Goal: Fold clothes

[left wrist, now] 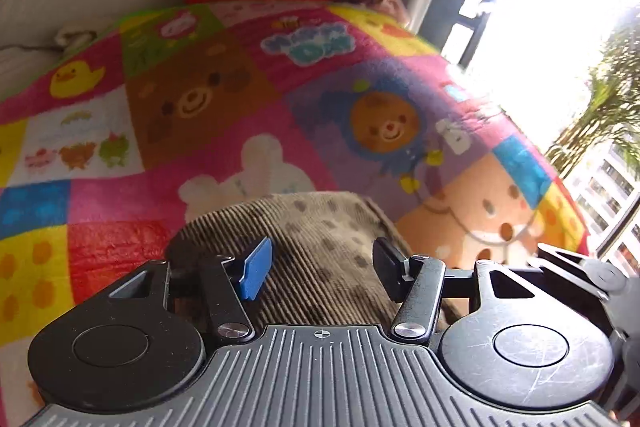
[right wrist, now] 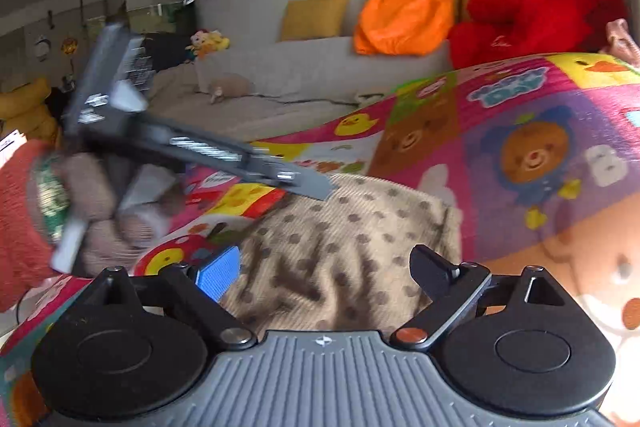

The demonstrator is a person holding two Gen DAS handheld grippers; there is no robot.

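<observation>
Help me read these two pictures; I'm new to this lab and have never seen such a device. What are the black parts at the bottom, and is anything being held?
Each picture comes from a camera on a hand-held two-finger gripper, looking along its fingers. The left gripper and the right gripper both have open jaws with nothing pinched. Under both lies a beige dotted garment on a colourful cartoon blanket. In the right view, the other gripper appears from the side, blurred, held by a hand in a red sleeve. Behind sit an orange cushion and a red plush toy.
</observation>
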